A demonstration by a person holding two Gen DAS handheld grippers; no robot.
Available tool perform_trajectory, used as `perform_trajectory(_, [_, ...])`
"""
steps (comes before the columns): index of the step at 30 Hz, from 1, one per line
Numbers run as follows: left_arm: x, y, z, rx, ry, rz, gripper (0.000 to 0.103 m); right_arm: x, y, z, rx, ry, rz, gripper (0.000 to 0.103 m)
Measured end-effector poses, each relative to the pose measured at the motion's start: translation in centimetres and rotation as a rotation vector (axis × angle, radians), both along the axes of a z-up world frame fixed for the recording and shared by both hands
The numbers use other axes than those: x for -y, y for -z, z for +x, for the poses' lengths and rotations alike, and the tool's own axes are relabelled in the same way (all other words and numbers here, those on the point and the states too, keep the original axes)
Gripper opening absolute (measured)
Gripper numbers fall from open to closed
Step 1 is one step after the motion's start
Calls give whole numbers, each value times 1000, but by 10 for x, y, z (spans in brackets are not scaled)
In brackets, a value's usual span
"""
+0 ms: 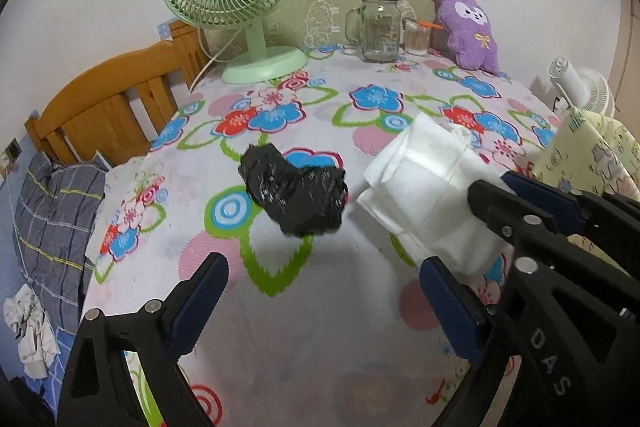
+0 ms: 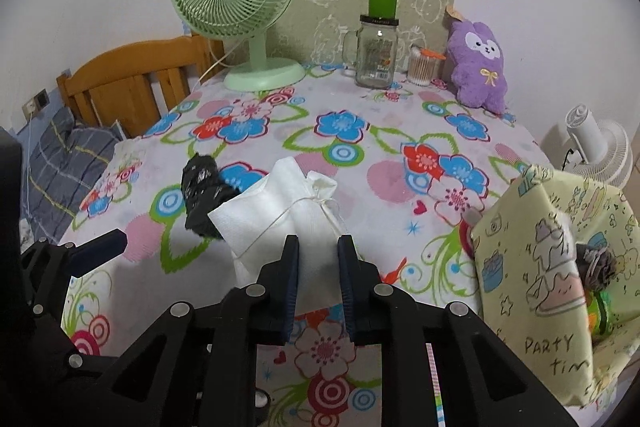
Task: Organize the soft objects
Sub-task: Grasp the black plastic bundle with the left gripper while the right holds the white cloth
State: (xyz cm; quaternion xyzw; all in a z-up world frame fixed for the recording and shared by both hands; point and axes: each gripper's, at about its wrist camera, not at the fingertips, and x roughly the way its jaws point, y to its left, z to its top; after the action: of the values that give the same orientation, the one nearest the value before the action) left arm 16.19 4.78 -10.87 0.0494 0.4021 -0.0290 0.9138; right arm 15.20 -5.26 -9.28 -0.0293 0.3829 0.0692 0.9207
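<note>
While the white drawstring pouch (image 2: 296, 223) is pinched at its lower end between the pads of the right gripper (image 2: 318, 267), which is closed down tight on the fabric, its upper part is seen standing free above the flowered tablecloth (image 2: 360, 155), with the cord trailing across its front. The left gripper (image 1: 320, 291) is held wide apart, with nothing between its pads, just beside the right one. A crumpled black plastic bag (image 1: 296, 191) lies on the cloth just to the left of the pouch, and the yellow cartoon-print storage bin (image 2: 536, 267) stands at the right edge of the table, with something dark already inside it. The step in hand is judged to be carrying the pouch towards that bin. To do it well, the pinch should be kept firm, since thin cloth can slide out. The pouch should be raised high enough that its loose end and cord are not dragged across the black bag or caught on the bin's rim, and released only once it is well over the opening.
</note>
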Motion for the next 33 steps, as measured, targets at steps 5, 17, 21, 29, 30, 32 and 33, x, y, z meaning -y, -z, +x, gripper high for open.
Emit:
perform_trajectory(5, [3,-3,11,0,6,19,89,2,-5,6,18,21,11,21])
perform_trajectory(17, [9,-5,34,24,13,38,78,9,-3,26,9,68,41,21])
perform_trajectory(21, [9,-2,43,13,15,37,72,11,0,33,0,77,52,21])
perform_trajectory(29, [5,9,58,-16,-3,29,56,7,9,48,-20,77,53,22])
perform_trajectory(30, [5,11,61,-24,-4,25,53,7,11,49,-23,77,53,22])
perform_trajectory(32, [4,15,64,-36,0,18,48,6,14,53,-32,78,53,22])
perform_trajectory(33, [4,17,65,-41,2,19,43,6,15,54,-36,76,51,22])
